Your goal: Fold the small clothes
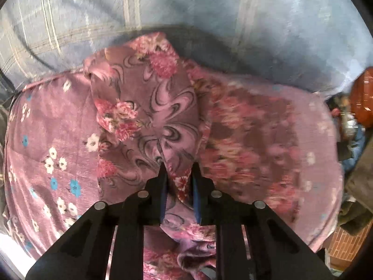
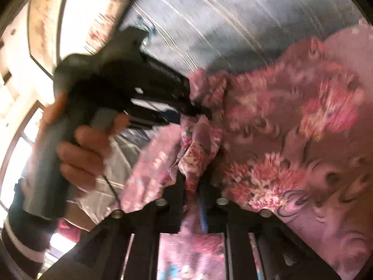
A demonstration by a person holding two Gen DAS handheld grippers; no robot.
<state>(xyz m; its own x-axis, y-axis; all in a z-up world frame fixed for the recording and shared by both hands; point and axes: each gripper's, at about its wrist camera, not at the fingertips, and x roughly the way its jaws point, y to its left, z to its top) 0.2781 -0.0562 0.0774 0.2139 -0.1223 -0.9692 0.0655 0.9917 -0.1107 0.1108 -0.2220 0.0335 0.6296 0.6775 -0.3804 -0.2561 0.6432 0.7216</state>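
Note:
A mauve garment (image 1: 149, 98) printed with pink flowers and dark swirls lies bunched in the middle of the left wrist view. My left gripper (image 1: 180, 175) points steeply down and is shut on a fold of it, with cloth pinched between the blue pads. In the right wrist view the same garment (image 2: 291, 126) hangs across the right side. My right gripper (image 2: 194, 184) is shut on a gathered edge of it. The left gripper (image 2: 200, 113), held by a person's hand (image 2: 81, 149), bites the cloth just above.
The garment rests on a mauve cloth with small white and blue flowers (image 1: 51, 144). Behind lies a blue-grey checked blanket (image 1: 209, 7). A brown rounded object (image 1: 363, 98) and clutter sit at the right edge, with brick flooring (image 1: 345, 245) below.

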